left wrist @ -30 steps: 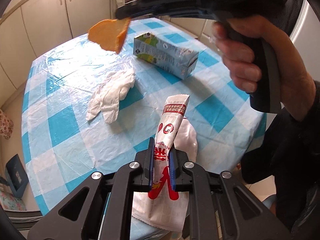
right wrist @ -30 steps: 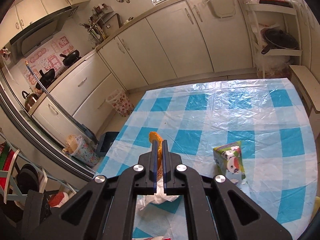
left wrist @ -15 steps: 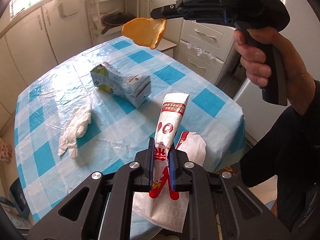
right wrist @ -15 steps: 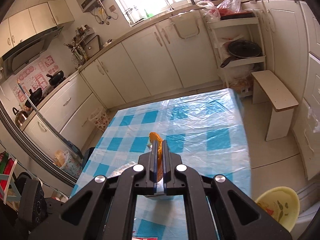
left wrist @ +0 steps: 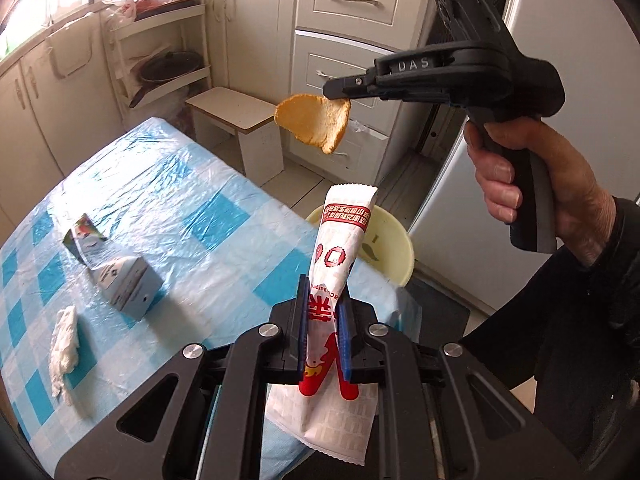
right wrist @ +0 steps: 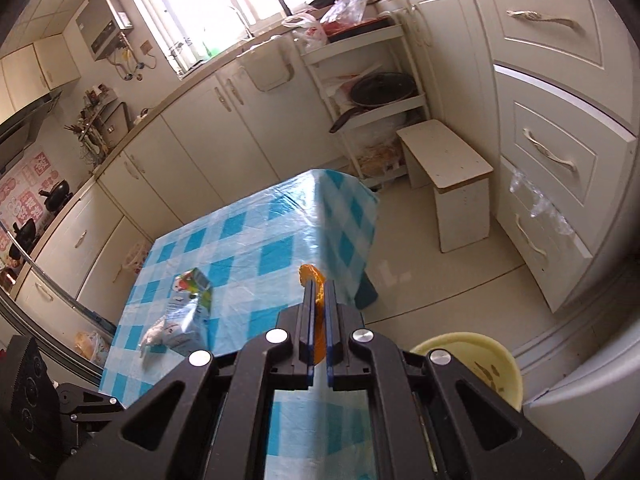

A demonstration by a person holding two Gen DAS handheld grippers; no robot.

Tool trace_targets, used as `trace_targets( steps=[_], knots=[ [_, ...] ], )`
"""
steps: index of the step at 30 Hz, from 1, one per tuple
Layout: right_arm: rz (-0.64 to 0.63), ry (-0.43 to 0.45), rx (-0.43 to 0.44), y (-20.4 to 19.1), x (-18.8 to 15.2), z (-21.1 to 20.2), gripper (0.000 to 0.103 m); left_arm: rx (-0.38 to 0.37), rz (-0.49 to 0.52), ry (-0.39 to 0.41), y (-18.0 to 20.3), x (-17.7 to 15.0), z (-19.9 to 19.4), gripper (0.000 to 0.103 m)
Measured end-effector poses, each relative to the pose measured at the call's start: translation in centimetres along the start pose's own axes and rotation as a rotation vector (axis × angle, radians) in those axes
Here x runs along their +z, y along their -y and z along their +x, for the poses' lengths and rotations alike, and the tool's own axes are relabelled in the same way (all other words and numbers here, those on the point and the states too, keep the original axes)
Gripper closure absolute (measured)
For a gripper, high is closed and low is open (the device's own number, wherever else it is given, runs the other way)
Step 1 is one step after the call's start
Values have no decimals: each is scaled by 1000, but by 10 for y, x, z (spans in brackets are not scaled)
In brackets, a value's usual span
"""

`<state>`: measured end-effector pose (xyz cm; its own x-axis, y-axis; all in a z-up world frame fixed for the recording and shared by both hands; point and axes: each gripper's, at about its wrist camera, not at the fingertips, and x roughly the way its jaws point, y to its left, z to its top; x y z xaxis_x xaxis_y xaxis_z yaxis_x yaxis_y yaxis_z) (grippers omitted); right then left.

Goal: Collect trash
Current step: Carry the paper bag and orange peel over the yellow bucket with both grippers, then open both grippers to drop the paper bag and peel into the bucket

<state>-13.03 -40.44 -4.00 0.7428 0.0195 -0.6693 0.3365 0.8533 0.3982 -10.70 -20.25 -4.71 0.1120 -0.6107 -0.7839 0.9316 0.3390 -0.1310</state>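
- your left gripper (left wrist: pixel 323 322) was clamped on the wrapper (left wrist: pixel 340 264), lifted off the table (left wrist: pixel 180 208).
- your right gripper (left wrist: pixel 334 91) pinched the peel (left wrist: pixel 312 122), likely for the yellow bin (right wrist: pixel 476 364) on the floor.

My left gripper (left wrist: pixel 324 334) is matte black plastic with blue pads and four round silver screw heads across its linkage. My right gripper (left wrist: pixel 336 90), at two o'clock in the left view, bears raised "DAS" lettering, a green light and a pistol handle. My sleeve (left wrist: pixel 592 300) is black.
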Motion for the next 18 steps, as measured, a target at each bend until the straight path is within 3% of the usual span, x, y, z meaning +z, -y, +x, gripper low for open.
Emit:
trace_targets(
  steps=[11, 18],
  knots=[
    [73, -133, -129, 76, -24, 9, 98, -125, -164, 87, 26, 58, 52, 91],
    [95, -215, -164, 104, -40, 24, 98, -159, -243, 73, 36, 73, 97, 91]
  ],
)
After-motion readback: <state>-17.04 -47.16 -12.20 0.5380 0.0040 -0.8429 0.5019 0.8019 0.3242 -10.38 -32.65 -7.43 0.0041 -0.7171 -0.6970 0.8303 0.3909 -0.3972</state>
